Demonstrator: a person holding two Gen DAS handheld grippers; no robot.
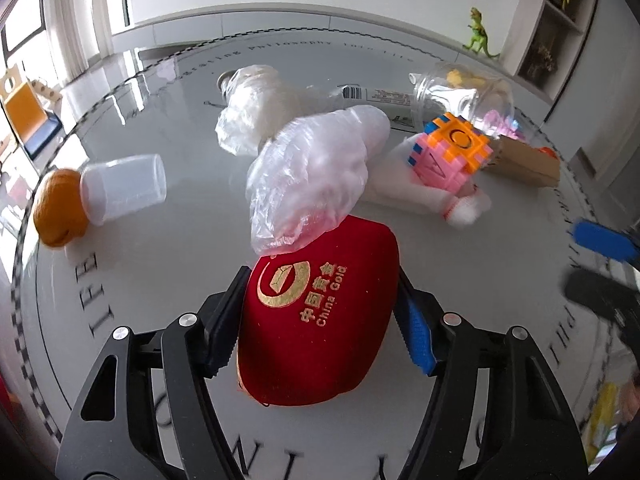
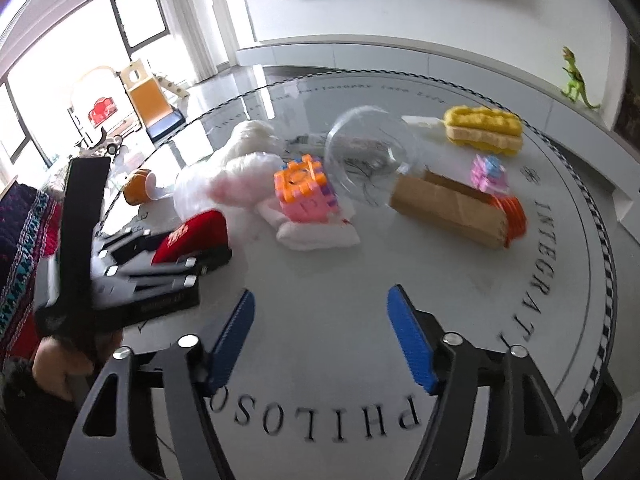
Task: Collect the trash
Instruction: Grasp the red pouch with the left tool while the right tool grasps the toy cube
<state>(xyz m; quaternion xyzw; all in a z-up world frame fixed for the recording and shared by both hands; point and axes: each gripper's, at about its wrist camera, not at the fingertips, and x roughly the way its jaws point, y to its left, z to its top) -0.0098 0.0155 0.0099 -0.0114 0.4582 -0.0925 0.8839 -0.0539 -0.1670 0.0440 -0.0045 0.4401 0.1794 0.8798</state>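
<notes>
A red velvet pouch [image 1: 320, 320] with gold "China Gold" lettering lies on the round white table [image 1: 160, 248]. My left gripper [image 1: 322, 274] is closed around it, the black pad on its left side and the blue pad on its right. A crumpled clear plastic bag [image 1: 308, 176] rests against the pouch's far end, and a second bag [image 1: 248, 112] lies behind it. A clear plastic cup [image 1: 124, 188] lies on its side at the left beside an orange lump [image 1: 60, 212]. My right gripper [image 2: 320, 292] hangs open over bare table with nothing between its fingers.
An orange-and-pink puzzle cube [image 2: 304, 192] sits on a white cloth [image 2: 316, 232]. Behind it are a clear dome cup [image 2: 372, 160], a cardboard box [image 2: 448, 208], a small pink cube [image 2: 490, 172] and a yellow sponge-like thing [image 2: 484, 124]. A green toy dinosaur [image 2: 576, 80] stands on the ledge beyond.
</notes>
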